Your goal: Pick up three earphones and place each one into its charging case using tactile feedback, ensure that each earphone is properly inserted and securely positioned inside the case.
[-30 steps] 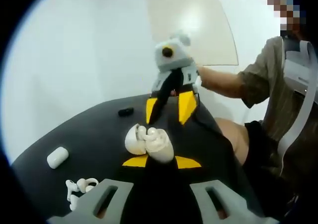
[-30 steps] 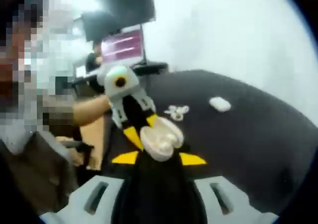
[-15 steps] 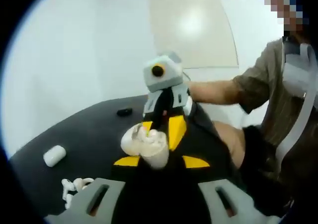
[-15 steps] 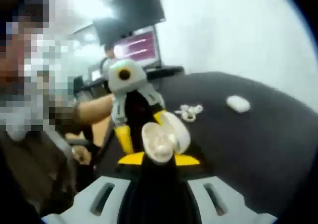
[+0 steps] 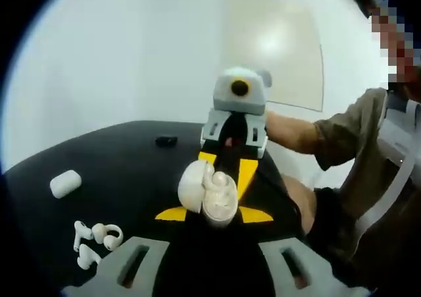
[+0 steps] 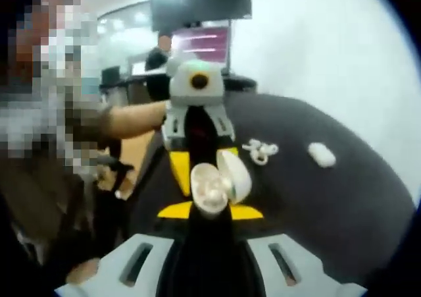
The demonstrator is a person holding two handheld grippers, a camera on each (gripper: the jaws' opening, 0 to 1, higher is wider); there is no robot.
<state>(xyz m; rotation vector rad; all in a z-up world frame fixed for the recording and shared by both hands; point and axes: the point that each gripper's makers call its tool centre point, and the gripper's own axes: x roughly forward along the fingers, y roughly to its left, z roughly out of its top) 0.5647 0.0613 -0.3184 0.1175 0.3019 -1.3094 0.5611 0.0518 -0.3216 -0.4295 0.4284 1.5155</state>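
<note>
Left gripper view, left to right: closed white case (image 5: 65, 183) lying on the dark surface (image 5: 125, 172) at far left; nearer, a loose cluster of white earphones (image 5: 93, 240) on the surface; small black object (image 5: 166, 141) farther back. Centre: left claw (image 5: 214, 215) with yellow-tipped jaws pressed in on an open white charging case (image 5: 210, 193), lid flipped up to the left, held above the surface. Right claw (image 5: 229, 167) faces in from behind the case, yellow fingers either side of it; gap between its jaws is narrow, but I cannot tell if they actually grip anything or touch the case. Person's sleeve (image 5: 352, 129) at right edge. Right gripper view: person at left, left claw (image 6: 202, 167) pointing toward camera behind the open charging case (image 6: 215, 186), lid tilted up to the right, pale interior showing. Right claw (image 6: 209, 211) sits just under the case, yellow tips spread only slightly; contact point hidden by the case body, so grip state not readable. Loose earphones (image 6: 260, 151) and closed white case (image 6: 321, 153) on the surface (image 6: 329, 198) to the right, apart from each other.
</note>
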